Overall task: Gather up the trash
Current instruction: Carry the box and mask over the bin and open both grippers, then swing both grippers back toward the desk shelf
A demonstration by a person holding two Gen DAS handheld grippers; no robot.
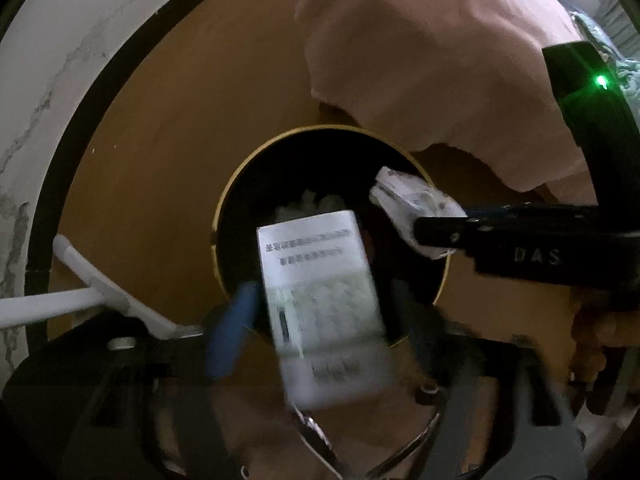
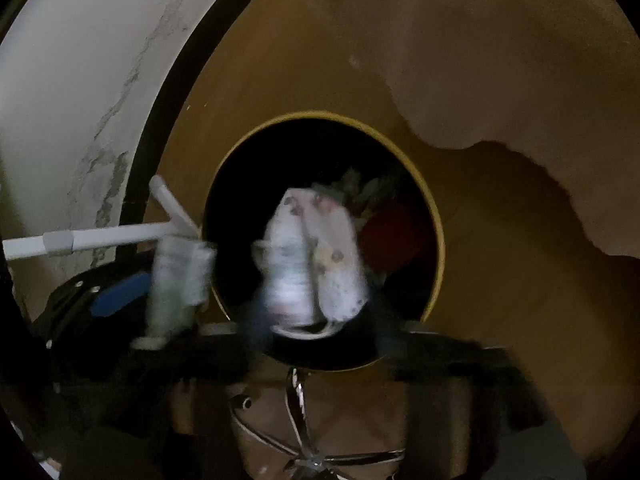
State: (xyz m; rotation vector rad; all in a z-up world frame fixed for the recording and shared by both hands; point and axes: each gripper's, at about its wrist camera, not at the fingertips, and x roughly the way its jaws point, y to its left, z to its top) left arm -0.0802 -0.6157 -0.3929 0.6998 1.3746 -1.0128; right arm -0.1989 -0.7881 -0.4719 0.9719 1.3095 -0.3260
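A round dark trash bin with a gold rim (image 1: 230,184) (image 2: 434,208) stands on a brown floor, with trash inside. My left gripper (image 1: 320,312) is over the bin's mouth; a white printed box (image 1: 320,280) sits blurred between its blue fingers (image 1: 232,320). Whether the jaws still press it I cannot tell. My right gripper (image 2: 316,324) holds a crumpled white spotted wrapper (image 2: 312,256) over the bin. The right gripper also shows in the left wrist view (image 1: 440,232), shut on the wrapper (image 1: 408,200). The box shows at the left of the right wrist view (image 2: 176,280).
A white pipe frame (image 1: 80,280) (image 2: 120,236) lies left of the bin by a white marbled wall (image 1: 48,80). A pink cloth (image 1: 420,60) hangs beyond the bin. Red and green trash (image 2: 388,232) lies in the bin.
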